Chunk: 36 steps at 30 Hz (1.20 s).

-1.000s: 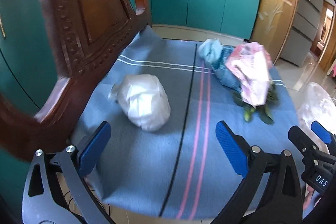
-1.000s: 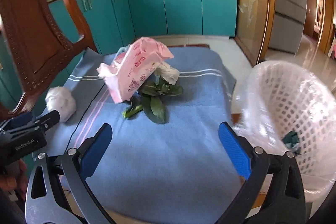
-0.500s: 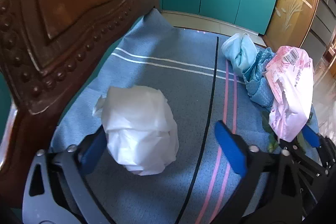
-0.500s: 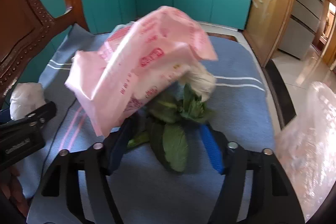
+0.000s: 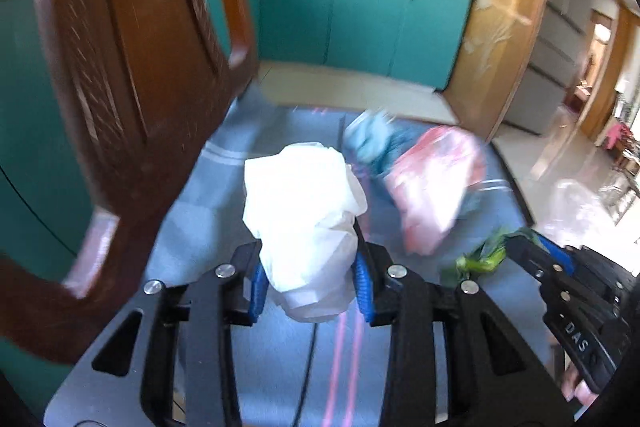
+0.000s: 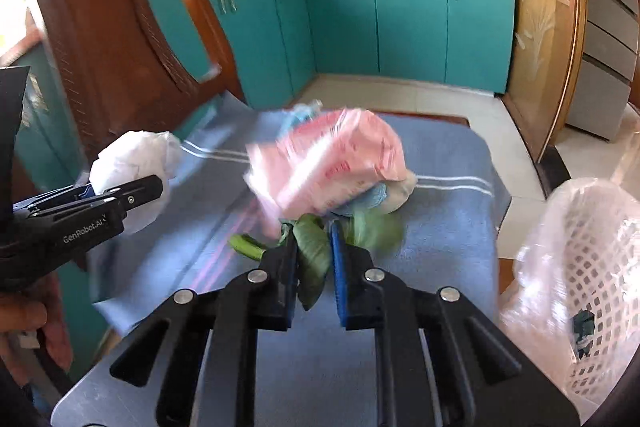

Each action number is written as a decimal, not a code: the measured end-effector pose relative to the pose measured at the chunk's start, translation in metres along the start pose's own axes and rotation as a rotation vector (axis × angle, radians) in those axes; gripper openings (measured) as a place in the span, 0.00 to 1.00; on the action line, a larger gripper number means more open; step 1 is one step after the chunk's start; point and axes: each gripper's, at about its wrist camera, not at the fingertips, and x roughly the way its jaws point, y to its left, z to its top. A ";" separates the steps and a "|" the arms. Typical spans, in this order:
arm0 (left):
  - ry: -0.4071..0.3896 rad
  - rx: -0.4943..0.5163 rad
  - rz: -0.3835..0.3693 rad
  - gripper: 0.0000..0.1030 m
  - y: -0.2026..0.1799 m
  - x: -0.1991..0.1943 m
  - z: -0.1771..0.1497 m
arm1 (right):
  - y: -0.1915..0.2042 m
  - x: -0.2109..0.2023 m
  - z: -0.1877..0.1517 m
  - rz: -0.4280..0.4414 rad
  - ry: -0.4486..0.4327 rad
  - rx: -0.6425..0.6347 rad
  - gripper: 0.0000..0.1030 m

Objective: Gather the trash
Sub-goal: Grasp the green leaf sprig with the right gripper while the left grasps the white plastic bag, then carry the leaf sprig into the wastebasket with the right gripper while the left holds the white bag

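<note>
On the blue striped cloth (image 6: 440, 227), trash is gathered near the middle, with a carved wooden chair back (image 5: 132, 75) rising at about nine o'clock. In the left wrist view, a crumpled white bag (image 5: 308, 223) is clamped between the blue pads of the left gripper (image 5: 308, 279), whose jaws are closing on it; the bag bulges upward toward twelve o'clock from the pads. In the right wrist view, green vegetable leaves (image 6: 314, 251) are pinched between the pads of the right gripper (image 6: 314, 255), whose jaws are likewise closing. A pink plastic package (image 6: 332, 163) lies just beyond the leaves at twelve o'clock, blurred, with a light blue crumpled piece (image 6: 372, 197) tucked beneath it. A white lattice basket lined with clear plastic (image 6: 592, 267) is seen at three o'clock, beside the cloth's edge. Teal cabinets (image 6: 400, 27) are seen across the background.
</note>
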 end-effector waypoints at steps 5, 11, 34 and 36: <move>-0.103 0.031 -0.079 0.35 -0.002 -0.059 -0.012 | -0.003 -0.055 -0.009 0.065 -0.071 0.027 0.16; -0.107 0.028 -0.146 0.36 -0.008 -0.085 -0.042 | -0.011 -0.086 -0.017 0.113 -0.095 0.084 0.16; -0.063 0.073 -0.136 0.37 -0.019 -0.071 -0.048 | -0.005 -0.075 -0.023 0.096 -0.070 0.082 0.16; -0.060 0.075 -0.136 0.37 -0.019 -0.070 -0.049 | -0.004 -0.074 -0.023 0.096 -0.070 0.079 0.16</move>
